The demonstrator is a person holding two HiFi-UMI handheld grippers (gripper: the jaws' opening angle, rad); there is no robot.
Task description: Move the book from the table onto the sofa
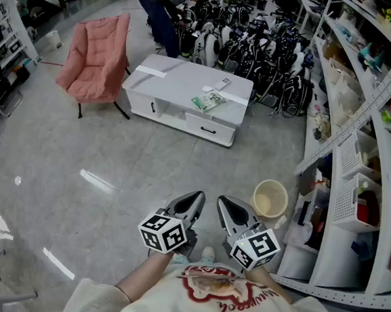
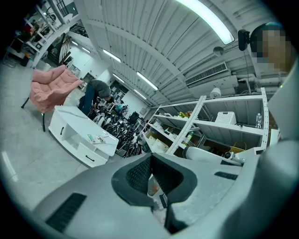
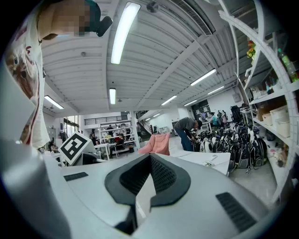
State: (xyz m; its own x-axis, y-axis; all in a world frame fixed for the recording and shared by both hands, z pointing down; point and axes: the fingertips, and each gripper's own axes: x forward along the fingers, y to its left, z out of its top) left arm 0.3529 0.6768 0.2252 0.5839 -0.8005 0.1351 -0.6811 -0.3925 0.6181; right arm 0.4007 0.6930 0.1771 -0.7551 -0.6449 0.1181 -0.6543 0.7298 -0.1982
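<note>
1. A white shelving rack (image 1: pixel 358 144) runs along the right of the white table (image 1: pixel 169 86), well apart from it and loaded with boxes and small goods.
2. The white table stands on grey floor (image 1: pixel 115 166), a low unit with an open bay and a drawer front facing me.
3. The pink sofa (image 1: pixel 98 58) sits just off the table's left end, seat facing it, not touching.
4. Rows of dark bags (image 1: pixel 268 50) crowd the table's far side and right end.
5. A person (image 1: pixel 166 12) bends over those bags beyond the table's far edge.
6. A cream basket (image 1: pixel 270 198) stands on the floor on the table's near side, far from it.
7. My left gripper (image 1: pixel 189 205) and right gripper (image 1: pixel 226 207) hang side by side, well short of the table's near side, with open floor between. In each gripper view the jaws are pressed together with nothing between them.
8. The book (image 1: pixel 208 100) lies flat on the tabletop towards its right end, by the near edge, far ahead of both grippers.
9. A small grey flat item (image 1: pixel 224 83) lies on the table just beyond the book.
</note>
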